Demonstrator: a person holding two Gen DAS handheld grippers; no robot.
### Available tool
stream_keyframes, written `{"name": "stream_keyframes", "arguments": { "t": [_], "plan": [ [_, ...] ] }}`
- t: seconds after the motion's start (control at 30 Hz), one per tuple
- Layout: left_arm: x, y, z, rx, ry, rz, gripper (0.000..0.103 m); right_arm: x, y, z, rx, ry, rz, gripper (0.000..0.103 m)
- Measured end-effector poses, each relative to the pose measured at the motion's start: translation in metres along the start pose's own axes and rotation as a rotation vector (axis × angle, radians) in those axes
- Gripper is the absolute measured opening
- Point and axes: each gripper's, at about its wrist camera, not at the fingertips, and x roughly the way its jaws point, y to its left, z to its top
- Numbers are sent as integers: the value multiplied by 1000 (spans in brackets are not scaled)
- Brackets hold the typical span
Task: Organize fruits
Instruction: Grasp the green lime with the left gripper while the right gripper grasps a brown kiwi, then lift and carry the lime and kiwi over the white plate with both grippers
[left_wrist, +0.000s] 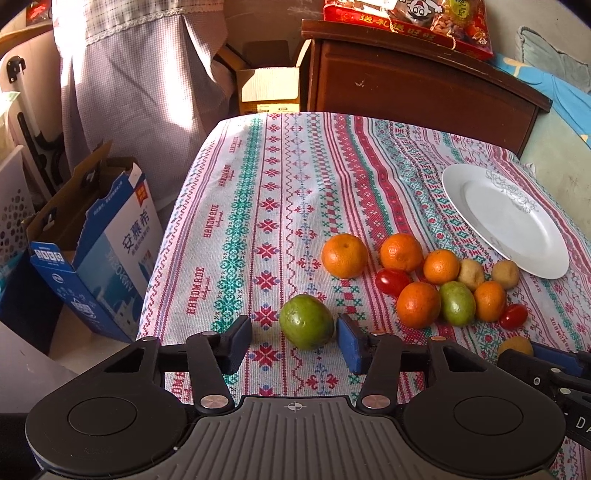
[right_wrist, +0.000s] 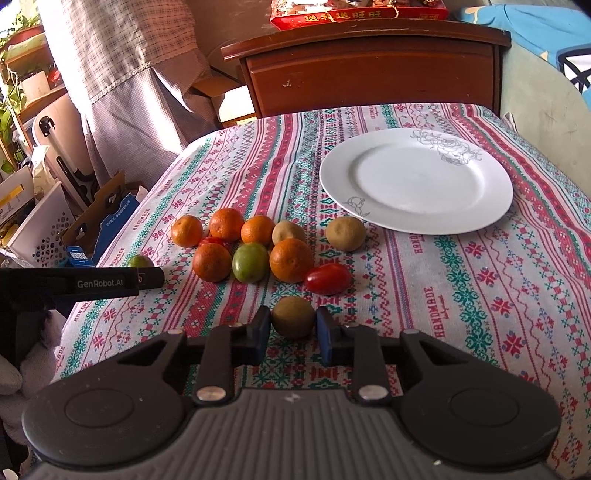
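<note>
Both grippers angled down over the tabletop. The left gripper straddled a green fruit, a gap showing beside its left pad. The right gripper clamped a brown fruit, whose underside was hidden.

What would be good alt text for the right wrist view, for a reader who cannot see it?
The right gripper closes on a brown fruit on a patterned tablecloth. Behind it lie oranges, a green fruit, a red tomato and two more brown fruits, with an empty white plate farther back. The left gripper reaches in from the left.
</note>
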Motion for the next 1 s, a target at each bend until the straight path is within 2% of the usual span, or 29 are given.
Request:
{"name": "stream_keyframes", "arguments": {
  "t": [0.13,0.2,0.6,1.0],
  "plan": [
    [-1,-2,-1,10,-9,-12,38,0,0,0,-1,-1,-2,26],
    [-1,-1,0,3,-10,-24,29,-1,-1,0,2,0,0,26],
    [-10,-3,3,-20,-33,-34,28,-5,-1,2,12,-18,-2,26],
    [-35,-32,22,33,-94,-138,28,-25,-14,25,52,-82,2,26]
  ]
}}
